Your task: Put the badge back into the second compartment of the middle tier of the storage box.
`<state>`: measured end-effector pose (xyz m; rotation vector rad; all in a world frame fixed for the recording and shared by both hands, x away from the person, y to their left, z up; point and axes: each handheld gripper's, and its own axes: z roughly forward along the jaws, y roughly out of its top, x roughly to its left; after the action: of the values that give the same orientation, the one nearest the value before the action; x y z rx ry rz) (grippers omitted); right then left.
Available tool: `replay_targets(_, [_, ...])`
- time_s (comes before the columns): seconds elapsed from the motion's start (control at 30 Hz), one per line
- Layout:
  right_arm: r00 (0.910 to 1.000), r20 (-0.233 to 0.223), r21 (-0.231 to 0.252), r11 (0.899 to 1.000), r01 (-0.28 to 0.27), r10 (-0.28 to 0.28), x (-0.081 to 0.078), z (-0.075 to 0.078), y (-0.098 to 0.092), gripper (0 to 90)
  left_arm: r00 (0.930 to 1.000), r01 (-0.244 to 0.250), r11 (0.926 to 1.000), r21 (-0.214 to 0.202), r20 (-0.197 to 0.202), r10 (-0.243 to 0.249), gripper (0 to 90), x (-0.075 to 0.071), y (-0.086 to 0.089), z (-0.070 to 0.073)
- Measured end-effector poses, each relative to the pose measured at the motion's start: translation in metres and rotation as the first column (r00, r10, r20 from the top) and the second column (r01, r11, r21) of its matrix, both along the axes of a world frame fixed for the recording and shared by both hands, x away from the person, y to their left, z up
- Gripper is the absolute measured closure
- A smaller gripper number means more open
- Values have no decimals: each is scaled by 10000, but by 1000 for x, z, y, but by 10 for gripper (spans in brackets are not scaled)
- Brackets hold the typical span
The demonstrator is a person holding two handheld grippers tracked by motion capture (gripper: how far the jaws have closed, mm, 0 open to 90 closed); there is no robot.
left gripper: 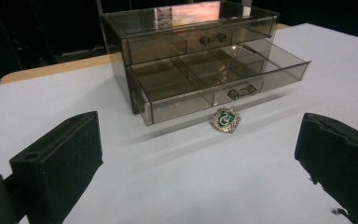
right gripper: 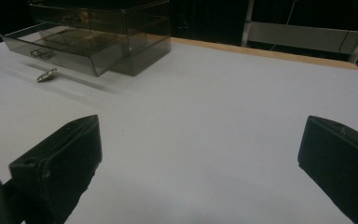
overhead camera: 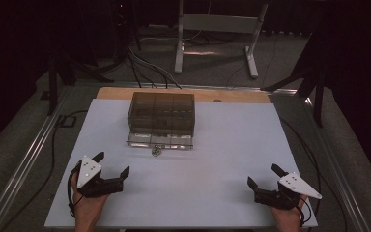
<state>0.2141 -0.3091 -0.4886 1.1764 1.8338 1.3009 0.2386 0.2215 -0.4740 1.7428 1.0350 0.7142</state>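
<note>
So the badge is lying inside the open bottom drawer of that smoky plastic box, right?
Not quite. The bottom drawer of the smoky plastic box is open, but the badge lies on the white table just in front of it, not inside. The left gripper view shows this.

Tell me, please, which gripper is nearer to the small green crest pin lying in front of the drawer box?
Left. The left gripper sits near-left of the pin; the right gripper is farther off, near-right.

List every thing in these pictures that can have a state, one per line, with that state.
Lower drawer: pulled open, compartments empty.
Upper drawer: closed.
Badge: lying on the table, outside the drawer.
Left gripper: open, holding nothing.
Right gripper: open, holding nothing.
</note>
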Motion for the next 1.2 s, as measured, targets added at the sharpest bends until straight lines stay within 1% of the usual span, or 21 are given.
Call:
replay_targets(0.07, [10000, 30, -58, 10000, 60, -60, 0, 0, 0, 0, 10000, -15, 10000, 25, -49, 15, 17, 3, -3, 0])
replay_targets(0.13, [9999, 71, -178, 9998, 88, -87, 0, 0, 0, 0, 9999, -6, 10000, -53, -134, 5, 17, 6, -4, 0])
replay_targets(0.2, [9999, 57, -69, 9999, 83, -82, 0, 0, 0, 0, 9998, 3, 10000, -44, -200, -4, 17, 8, -6, 0])
replay_targets(0.33, [9999, 60, -77, 9999, 131, -130, 0, 0, 0, 0, 9995, 43, 9998, 170, -304, -38, 17, 12, -12, -1])
replay_targets(0.53, [9999, 37, -69, 9999, 106, -106, 1, 0, 0, 0, 9992, -1, 9997, 256, -397, 11, 17, 18, -19, -3])
replay_targets(0.67, [9999, 41, -41, 9999, 104, -104, 1, 0, 0, 0, 9990, 16, 9992, 395, -453, 2, 20, 23, -25, -3])
replay_targets(0.87, [9999, 21, -26, 9999, 124, -124, 1, 0, -1, 0, 9979, 43, 9981, 615, -651, -3, 21, 28, -34, -7])
replay_targets(0.9, [9999, 17, -37, 9999, 120, -120, 1, 0, -1, 0, 9975, 40, 9983, 578, -711, 1, 21, 29, -36, -8])
replay_targets(1.0, [9999, 40, -53, 9999, 107, -107, 1, 0, -1, 0, 9967, 62, 9975, 703, -807, -5, 23, 32, -41, -9])
replay_targets(1.1, [9999, 42, -72, 9999, 109, -109, 1, 0, -1, 0, 9962, 122, 9973, 725, -870, -58, 23, 35, -45, -11])
replay_targets(1.2, [9999, 32, -61, 9999, 118, -118, 1, 0, -1, 0, 9953, 257, 9968, 762, -950, -184, 41, 38, -49, -12])
